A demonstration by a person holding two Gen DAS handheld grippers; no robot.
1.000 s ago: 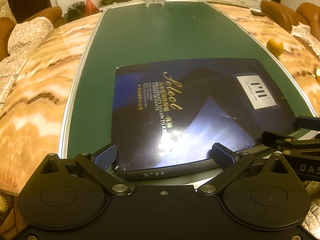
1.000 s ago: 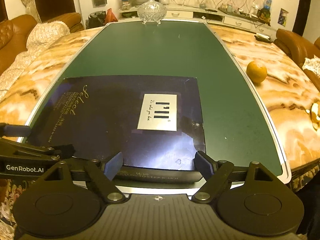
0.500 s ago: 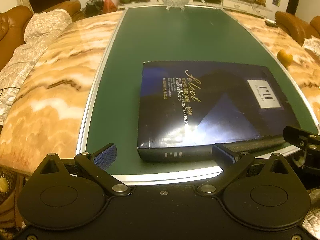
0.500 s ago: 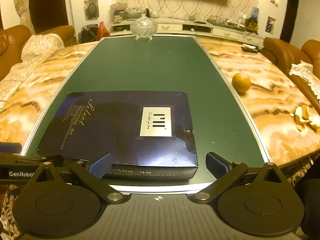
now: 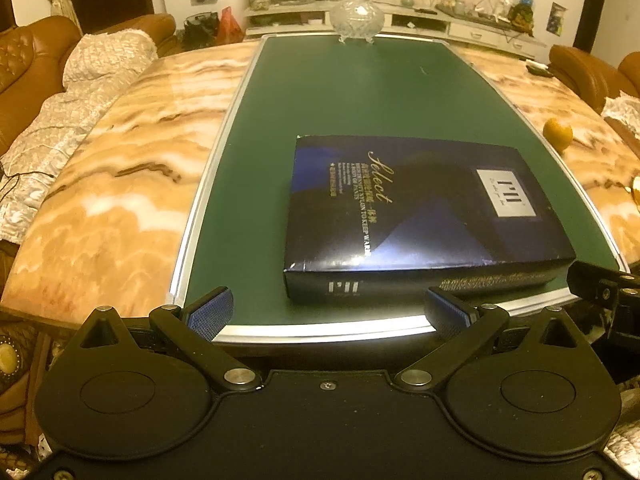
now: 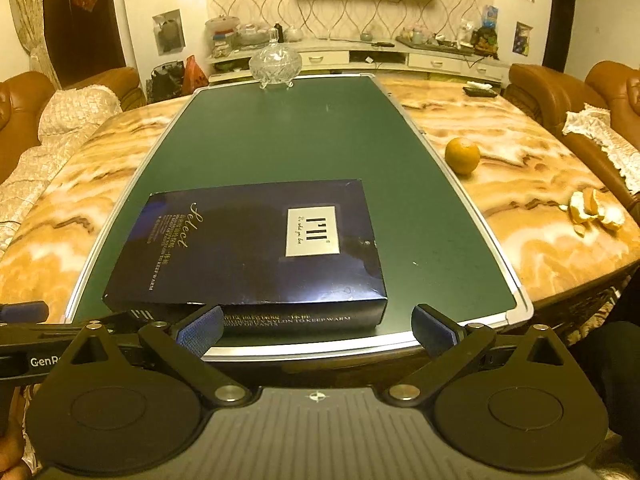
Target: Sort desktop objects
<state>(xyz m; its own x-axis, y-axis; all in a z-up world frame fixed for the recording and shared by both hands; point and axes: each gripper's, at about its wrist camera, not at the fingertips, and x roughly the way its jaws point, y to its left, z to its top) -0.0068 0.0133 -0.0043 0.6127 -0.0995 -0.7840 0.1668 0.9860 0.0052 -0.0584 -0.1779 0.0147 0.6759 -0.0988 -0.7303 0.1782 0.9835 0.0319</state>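
A flat dark blue box [image 5: 416, 208] with gold lettering and a white label lies on the green board [image 5: 360, 92] near its front edge; it also shows in the right wrist view [image 6: 248, 244]. My left gripper [image 5: 328, 312] is open and empty, back from the box at the board's front edge. My right gripper [image 6: 316, 330] is open and empty, just in front of the box's near side. Neither gripper touches the box.
A glass lidded bowl [image 6: 275, 64] stands at the board's far end. An orange [image 6: 462, 155] and orange peel [image 6: 596, 210] lie on the marble table [image 6: 532, 200] to the right. Sofas flank the table.
Both grippers have pulled back and up from the box, which now lies free on the board and looks farther off in both views.
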